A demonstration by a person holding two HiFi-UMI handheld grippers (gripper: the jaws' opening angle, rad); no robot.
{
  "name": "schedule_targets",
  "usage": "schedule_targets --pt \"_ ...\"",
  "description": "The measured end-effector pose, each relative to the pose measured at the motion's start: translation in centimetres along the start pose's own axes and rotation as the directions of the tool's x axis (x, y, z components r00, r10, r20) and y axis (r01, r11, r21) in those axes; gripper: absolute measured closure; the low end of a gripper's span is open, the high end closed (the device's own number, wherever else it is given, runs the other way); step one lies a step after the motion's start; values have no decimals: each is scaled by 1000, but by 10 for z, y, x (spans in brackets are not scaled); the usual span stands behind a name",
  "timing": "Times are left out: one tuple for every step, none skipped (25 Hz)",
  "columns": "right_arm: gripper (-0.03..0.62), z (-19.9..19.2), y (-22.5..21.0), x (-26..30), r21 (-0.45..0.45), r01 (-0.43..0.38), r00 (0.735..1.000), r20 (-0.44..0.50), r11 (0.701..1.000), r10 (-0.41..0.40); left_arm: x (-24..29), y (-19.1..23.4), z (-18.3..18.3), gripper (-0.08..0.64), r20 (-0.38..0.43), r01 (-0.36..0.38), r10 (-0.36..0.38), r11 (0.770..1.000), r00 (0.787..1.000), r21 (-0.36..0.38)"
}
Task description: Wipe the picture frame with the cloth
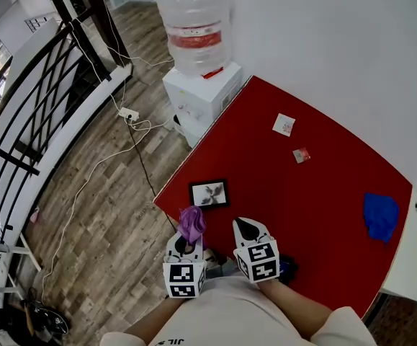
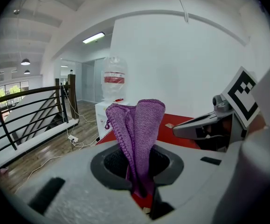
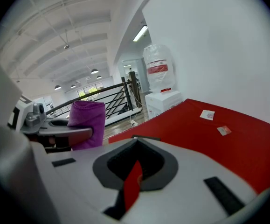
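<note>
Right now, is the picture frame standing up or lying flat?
Lying flat: in the head view the picture frame shows its whole face upward on the red table.

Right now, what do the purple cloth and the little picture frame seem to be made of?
Purple cloth: a soft, matte fabric, probably knitted or woven. Ribbed loops show along its folds where the left hand-held gripper pinches it. Picture frame: a black, smooth-looking border, possibly wood or plastic. It is too small to tell which.
</note>
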State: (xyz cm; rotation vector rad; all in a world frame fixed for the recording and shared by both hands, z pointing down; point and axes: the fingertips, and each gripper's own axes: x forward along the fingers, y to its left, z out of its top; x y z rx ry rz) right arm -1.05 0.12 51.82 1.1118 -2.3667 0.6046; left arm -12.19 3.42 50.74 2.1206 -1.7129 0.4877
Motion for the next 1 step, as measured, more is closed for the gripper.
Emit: schedule_targets --pt "589 0 0 1 0 -2 1000 -1 1000 2 0 0 0 499 0 -1 1 1000 1000 2"
